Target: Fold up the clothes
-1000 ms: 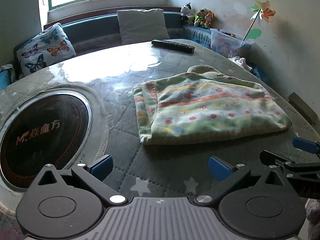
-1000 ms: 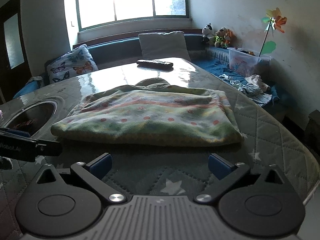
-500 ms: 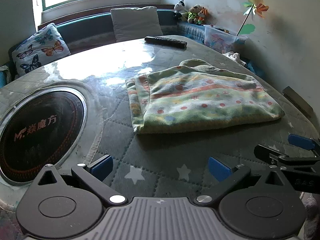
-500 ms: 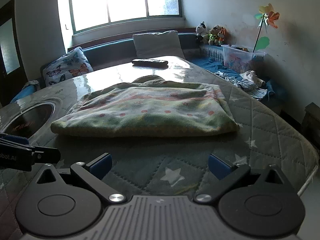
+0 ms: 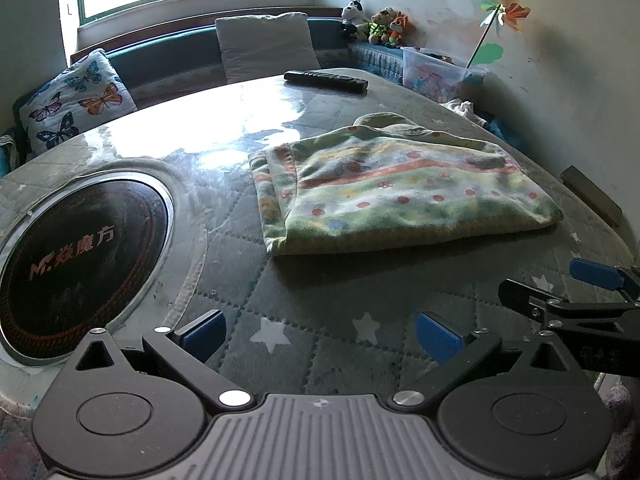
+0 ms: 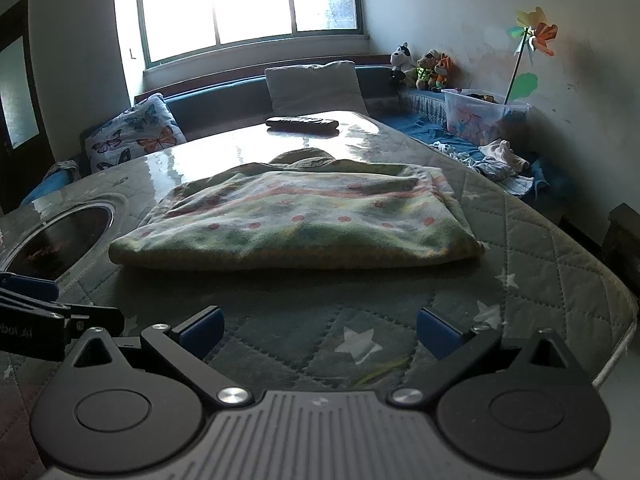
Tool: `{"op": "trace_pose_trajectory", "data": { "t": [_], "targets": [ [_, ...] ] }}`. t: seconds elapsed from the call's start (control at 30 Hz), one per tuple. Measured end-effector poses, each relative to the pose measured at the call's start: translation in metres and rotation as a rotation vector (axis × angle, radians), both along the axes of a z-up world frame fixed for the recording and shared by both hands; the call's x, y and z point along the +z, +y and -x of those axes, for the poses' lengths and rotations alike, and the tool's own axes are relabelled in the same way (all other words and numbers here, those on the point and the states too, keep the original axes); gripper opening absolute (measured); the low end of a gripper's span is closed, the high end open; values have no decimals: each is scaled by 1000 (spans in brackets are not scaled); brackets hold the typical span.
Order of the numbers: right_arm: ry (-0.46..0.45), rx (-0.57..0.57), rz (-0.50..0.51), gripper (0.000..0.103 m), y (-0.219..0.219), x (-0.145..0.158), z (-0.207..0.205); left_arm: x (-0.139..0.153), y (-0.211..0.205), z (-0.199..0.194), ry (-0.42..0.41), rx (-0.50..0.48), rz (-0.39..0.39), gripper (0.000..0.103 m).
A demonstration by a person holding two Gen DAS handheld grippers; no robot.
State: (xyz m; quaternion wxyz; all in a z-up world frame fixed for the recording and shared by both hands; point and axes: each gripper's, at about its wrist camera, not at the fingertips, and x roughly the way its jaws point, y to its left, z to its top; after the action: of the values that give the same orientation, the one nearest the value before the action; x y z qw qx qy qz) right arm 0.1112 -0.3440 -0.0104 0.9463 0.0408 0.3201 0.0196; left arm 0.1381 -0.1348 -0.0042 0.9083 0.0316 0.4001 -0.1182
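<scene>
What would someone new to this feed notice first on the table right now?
Probably the folded green fleece garment with red dots and an orange stripe, lying flat mid-table on the grey quilted star-print table cover. Next, the round black induction hob with orange lettering set into the table at its left, and the black remote control at the far edge. Both the left gripper and right gripper hover open, short of the garment.

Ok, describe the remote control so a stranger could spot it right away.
Start at the big round quilted table under the window. Beyond the folded green fleece garment with red dots, at the table's far edge in front of the plain grey cushion, lies the long black remote control. It is the only slim, dark, hard thing on the glossy tabletop.
</scene>
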Motion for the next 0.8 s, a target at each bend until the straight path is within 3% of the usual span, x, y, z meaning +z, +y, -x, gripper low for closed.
{"op": "trace_pose_trajectory", "data": {
  "t": [0.8],
  "targets": [
    [-19, 0, -1, 103, 8, 5, 19, 1, 0, 25, -17, -18, 2, 103]
  ]
}}
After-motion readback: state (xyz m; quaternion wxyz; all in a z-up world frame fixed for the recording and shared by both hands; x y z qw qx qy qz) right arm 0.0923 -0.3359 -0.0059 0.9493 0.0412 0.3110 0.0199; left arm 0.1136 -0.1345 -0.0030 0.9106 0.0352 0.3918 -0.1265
